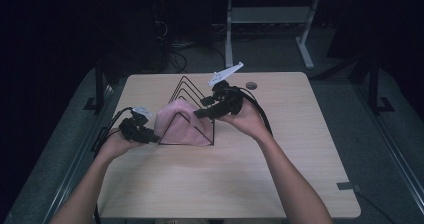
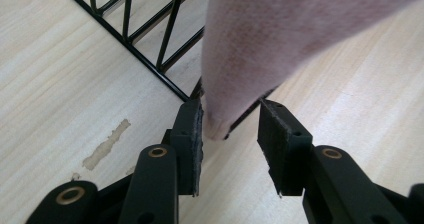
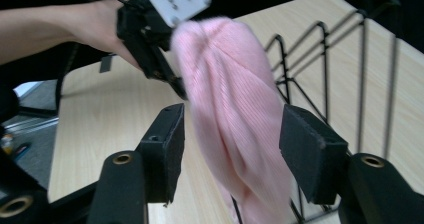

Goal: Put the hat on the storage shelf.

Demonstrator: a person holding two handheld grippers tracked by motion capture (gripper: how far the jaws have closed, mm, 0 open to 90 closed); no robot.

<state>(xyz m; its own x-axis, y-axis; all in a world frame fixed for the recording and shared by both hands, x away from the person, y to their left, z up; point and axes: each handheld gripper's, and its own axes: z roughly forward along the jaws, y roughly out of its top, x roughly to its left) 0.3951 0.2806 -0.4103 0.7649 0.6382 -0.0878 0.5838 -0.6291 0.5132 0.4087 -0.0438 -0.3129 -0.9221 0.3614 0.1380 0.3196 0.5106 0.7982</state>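
A pink knitted cloth (image 1: pixel 180 124) hangs over a black wire rack (image 1: pixel 192 86) of triangular frames on the wooden table (image 1: pixel 225 179). My left gripper (image 1: pixel 150 136) is at the cloth's lower left edge. In the left gripper view its jaws (image 2: pixel 230 129) stand open with the cloth's corner (image 2: pixel 280 34) hanging between them, close to one pad and apart from the other. My right gripper (image 1: pixel 200 109) reaches in from the rack's right side. Its jaws (image 3: pixel 232 144) stand open around the draped cloth (image 3: pixel 230 109), and the pads are off it. The left gripper (image 3: pixel 150 44) shows beyond the cloth.
A small dark round disc (image 1: pixel 251 85) lies near the table's far edge. A grey tape patch (image 1: pixel 347 186) sits at the front right corner. A pale scuff (image 2: pixel 107 144) marks the wood beside the rack's base (image 2: pixel 130 39). Desk legs (image 1: pixel 305 49) stand on the floor beyond.
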